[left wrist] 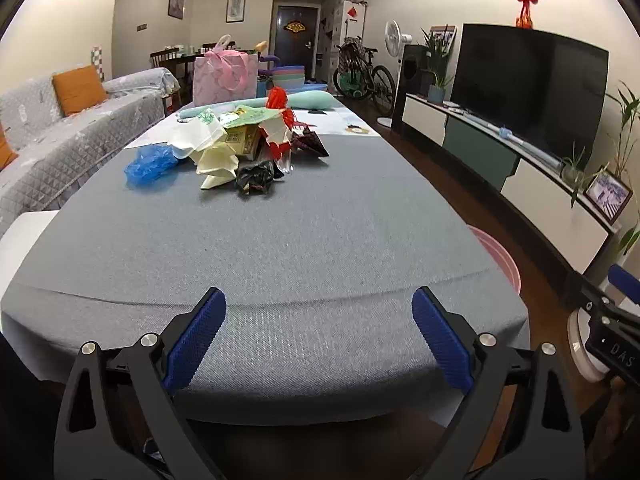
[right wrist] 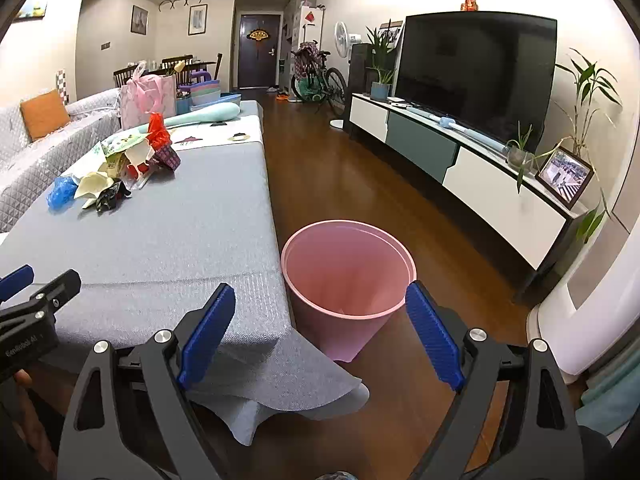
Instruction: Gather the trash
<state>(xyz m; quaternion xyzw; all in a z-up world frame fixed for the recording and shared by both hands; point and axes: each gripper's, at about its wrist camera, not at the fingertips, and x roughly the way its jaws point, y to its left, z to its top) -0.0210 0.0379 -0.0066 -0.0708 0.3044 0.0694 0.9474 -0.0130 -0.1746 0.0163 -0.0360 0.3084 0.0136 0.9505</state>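
- I see the left gripper (left wrist: 319, 336) with its blue pads spread wide, nothing between them, hanging over the near edge of the table (left wrist: 280, 248)
- The right gripper (right wrist: 320, 332) is likewise spread wide and holds nothing; it sits off the table's near right corner, above the floor
- The table carries a grey-blue cloth; one corner of the cloth droops off the near right corner toward the floor
- The trash pile (left wrist: 240, 144) lies toward the far half of the table, well apart from both grippers
- In the pile I can make out a crumpled blue plastic bag (left wrist: 150, 164) at the left edge, a cream paper piece (left wrist: 216, 168) just beside it, a black crumpled wrapper (left wrist: 258, 178) at the near side, and red-and-white packaging (left wrist: 280, 132) behind
- A dark folded packet (left wrist: 312, 142) sits at the pile's right edge, touching the red-and-white piece
- The pink bin (right wrist: 348, 276) stands upright on the wooden floor just beside the table's right side, near the near corner; its inside looks empty from the right wrist view
- From the left wrist view only a sliver of the bin's rim shows past the table edge
- A pink gift bag (left wrist: 224, 76) stands at the far end of the table, behind the pile
- A sofa (left wrist: 60, 140) runs along the table's left side, a TV (right wrist: 476, 76) on a low cabinet along the right wall
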